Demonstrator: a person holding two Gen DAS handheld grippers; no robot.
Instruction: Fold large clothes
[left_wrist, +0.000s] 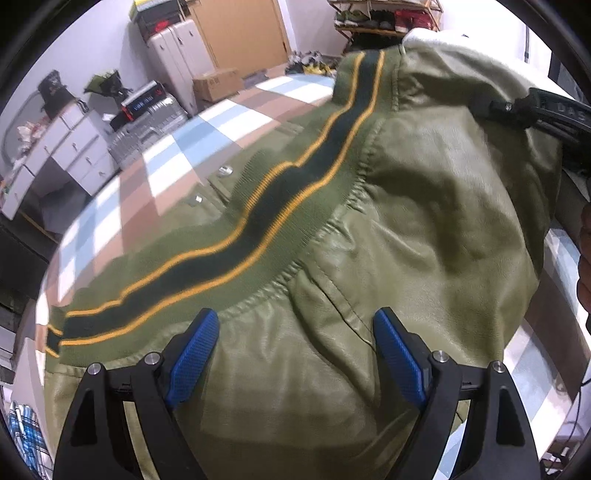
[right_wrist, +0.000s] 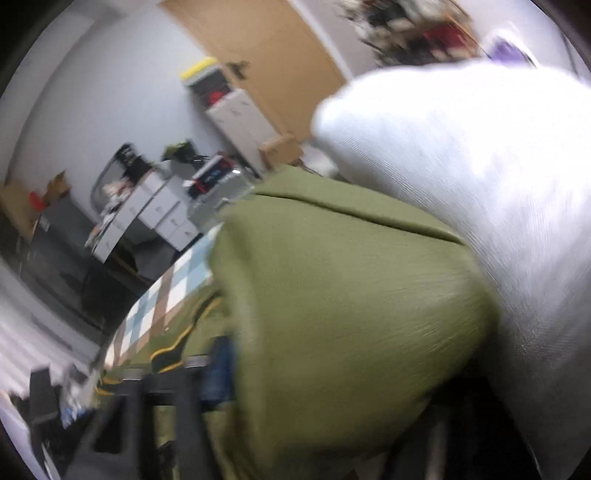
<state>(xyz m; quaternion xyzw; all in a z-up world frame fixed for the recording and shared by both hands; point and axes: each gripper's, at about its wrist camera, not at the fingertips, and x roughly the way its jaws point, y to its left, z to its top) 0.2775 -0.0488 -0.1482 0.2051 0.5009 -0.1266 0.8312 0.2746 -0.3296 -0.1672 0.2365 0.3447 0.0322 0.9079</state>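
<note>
The left wrist view is showing the left gripper (left_wrist: 295, 332) standing wide apart, its blue pads (left_wrist: 195, 350) clear of the olive jacket (left_wrist: 424, 206) lying just below them. The striped hem band (left_wrist: 295, 184) is running toward the checked bedcover (left_wrist: 177, 147), bare on the left. The blurred right view is filling with jacket and its white hood (right_wrist: 480, 166); the right gripper (left_wrist: 524, 107) is pinching the fabric near the hood.
</note>
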